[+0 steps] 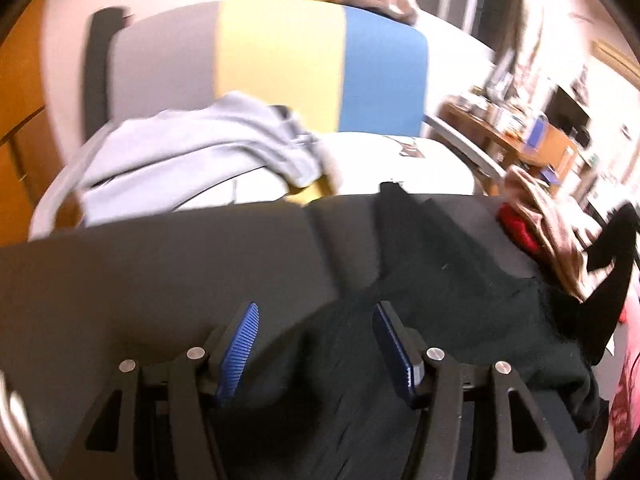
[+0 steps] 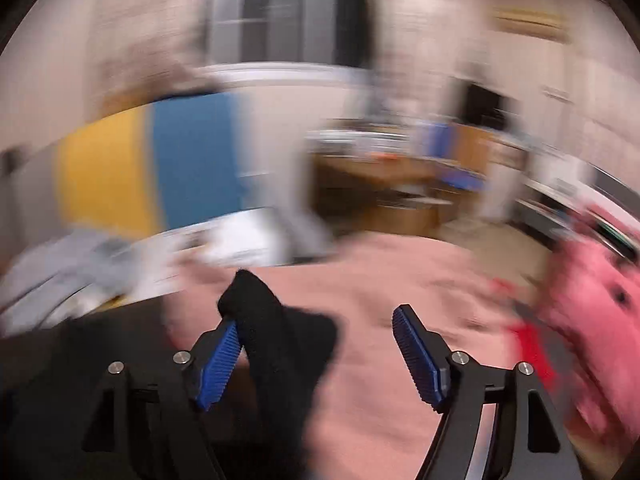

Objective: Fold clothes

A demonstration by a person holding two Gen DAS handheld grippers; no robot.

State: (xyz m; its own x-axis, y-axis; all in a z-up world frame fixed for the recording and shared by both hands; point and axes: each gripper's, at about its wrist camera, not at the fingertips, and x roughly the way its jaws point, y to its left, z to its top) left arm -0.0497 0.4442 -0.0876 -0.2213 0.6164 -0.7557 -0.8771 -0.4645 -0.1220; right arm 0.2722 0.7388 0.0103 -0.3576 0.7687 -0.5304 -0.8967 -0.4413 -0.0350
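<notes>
Spreading across the lower half of the left wrist view, a dark grey surface (image 1: pixel 160 264) ends in a straight far edge, and beyond that edge stands a chair (image 1: pixel 280 68) with a grey, yellow and blue back, a pale grey garment (image 1: pixel 192 152) heaped on its seat. To the right, a brownish garment (image 1: pixel 548 224) lies at the surface's far corner, close to the black cloth, so bare room shows mainly on the left. The left gripper (image 1: pixel 316 344) has its blue-padded jaws spread wide, and the black garment (image 1: pixel 440 280) lies spread beneath and between them, reaching from the near edge up toward the far one; whether the pads touch it cannot be told. The right wrist view is heavily blurred. There the right gripper (image 2: pixel 316 352) is also spread wide, and a fold of the black garment (image 2: pixel 272 320) drapes over its left finger (image 2: pixel 218 364) and rises in a peak just past the tip, while the right finger stands apart from it over a pink cloth (image 2: pixel 392 304). A brighter pink garment (image 2: pixel 596 312) sits at the right edge.
</notes>
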